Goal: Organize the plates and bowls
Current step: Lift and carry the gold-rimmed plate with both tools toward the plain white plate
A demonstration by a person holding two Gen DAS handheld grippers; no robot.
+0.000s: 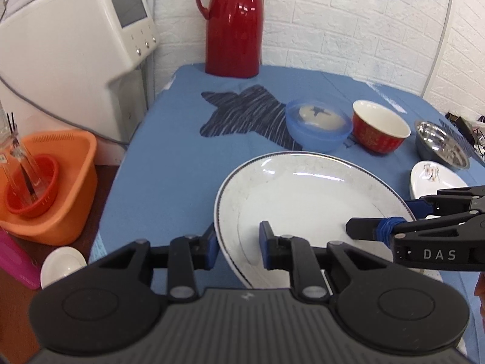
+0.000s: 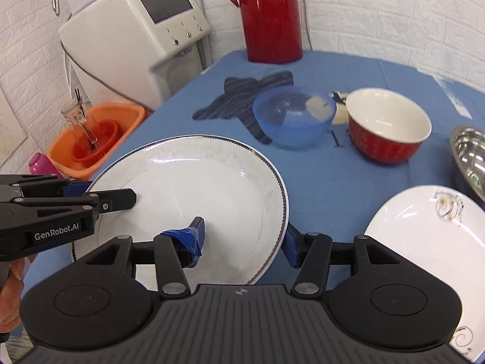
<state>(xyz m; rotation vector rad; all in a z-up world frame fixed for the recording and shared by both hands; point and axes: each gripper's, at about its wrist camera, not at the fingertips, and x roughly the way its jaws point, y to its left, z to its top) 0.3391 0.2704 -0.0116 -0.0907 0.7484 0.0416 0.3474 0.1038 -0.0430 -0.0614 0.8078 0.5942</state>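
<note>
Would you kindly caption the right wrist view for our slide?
Both grippers, right gripper and left gripper, straddle the white plate's rim beside blue and red bowls.

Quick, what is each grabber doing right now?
Left gripper: closed on the white plate's left rim.
Right gripper: closed on the same plate's right rim.

— How are the two views set?
— Each is taken close along its gripper's fingers, toward the brick wall [image 1: 348, 15].
— What is shared?
— The white plate [image 1: 303, 194], seen from opposite rims.
</note>
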